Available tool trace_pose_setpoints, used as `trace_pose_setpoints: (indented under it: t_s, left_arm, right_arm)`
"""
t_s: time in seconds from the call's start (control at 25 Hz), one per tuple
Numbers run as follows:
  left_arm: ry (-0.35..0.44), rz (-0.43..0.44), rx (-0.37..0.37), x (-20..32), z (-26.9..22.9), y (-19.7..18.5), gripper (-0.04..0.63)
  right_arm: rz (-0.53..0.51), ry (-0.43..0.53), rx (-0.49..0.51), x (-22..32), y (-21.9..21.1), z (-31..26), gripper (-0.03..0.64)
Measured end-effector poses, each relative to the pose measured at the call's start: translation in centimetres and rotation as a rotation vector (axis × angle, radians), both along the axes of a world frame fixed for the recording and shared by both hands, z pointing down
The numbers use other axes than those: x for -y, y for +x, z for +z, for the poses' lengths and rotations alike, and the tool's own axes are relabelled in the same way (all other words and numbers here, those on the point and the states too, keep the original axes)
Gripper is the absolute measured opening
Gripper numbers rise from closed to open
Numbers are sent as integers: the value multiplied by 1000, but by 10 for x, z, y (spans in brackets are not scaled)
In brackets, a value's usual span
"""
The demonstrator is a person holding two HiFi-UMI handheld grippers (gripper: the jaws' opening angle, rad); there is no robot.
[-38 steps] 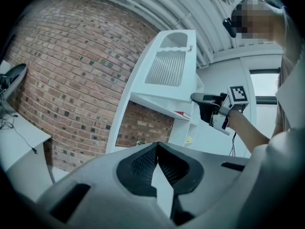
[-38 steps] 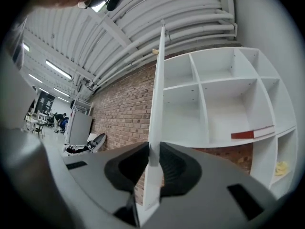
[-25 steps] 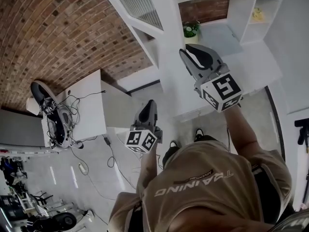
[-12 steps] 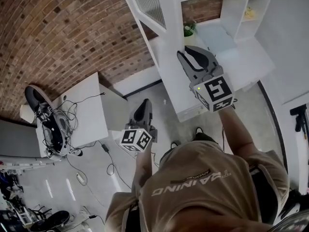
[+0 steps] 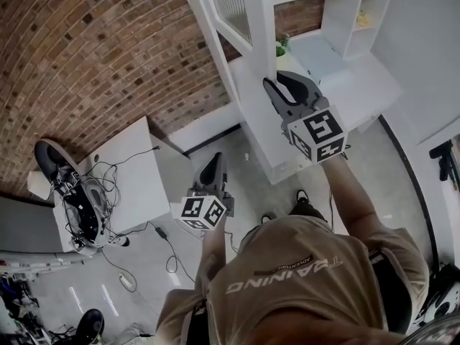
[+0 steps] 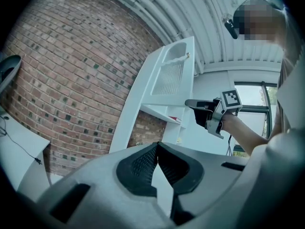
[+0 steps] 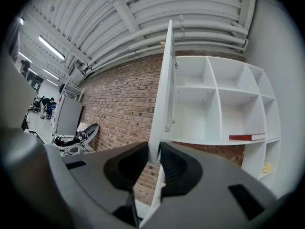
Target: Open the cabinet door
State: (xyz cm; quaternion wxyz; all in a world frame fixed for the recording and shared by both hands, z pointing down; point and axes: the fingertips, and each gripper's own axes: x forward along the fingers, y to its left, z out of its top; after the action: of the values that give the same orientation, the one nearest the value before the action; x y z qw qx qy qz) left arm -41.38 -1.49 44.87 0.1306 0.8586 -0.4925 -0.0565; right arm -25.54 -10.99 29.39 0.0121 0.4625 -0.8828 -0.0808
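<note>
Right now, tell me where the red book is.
In the right gripper view the red book lies flat on a shelf of the white shelving unit, right of the open cabinet door.

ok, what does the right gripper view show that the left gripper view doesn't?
Right only: the door pinched by its edge in the right tongs, and strip lights down a long room. Left only: the left tongs shut on nothing, the right tongs from outside with marker cube and forearm, a window. Both: door, brick wall, ribbed ceiling.
</note>
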Motion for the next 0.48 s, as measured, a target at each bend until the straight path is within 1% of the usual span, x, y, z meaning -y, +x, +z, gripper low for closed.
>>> trace_pose_setpoints:
  t_s: [0.28,0.48]
  left_arm:
    - [-12,56,-27,11,8,-9,8]
    - [-37,94,-38,18,19,-8,8]
  right_arm:
    - [4,3,-9,-6,-26,1,80]
    - [39,26,-12,-9,-32,4,81]
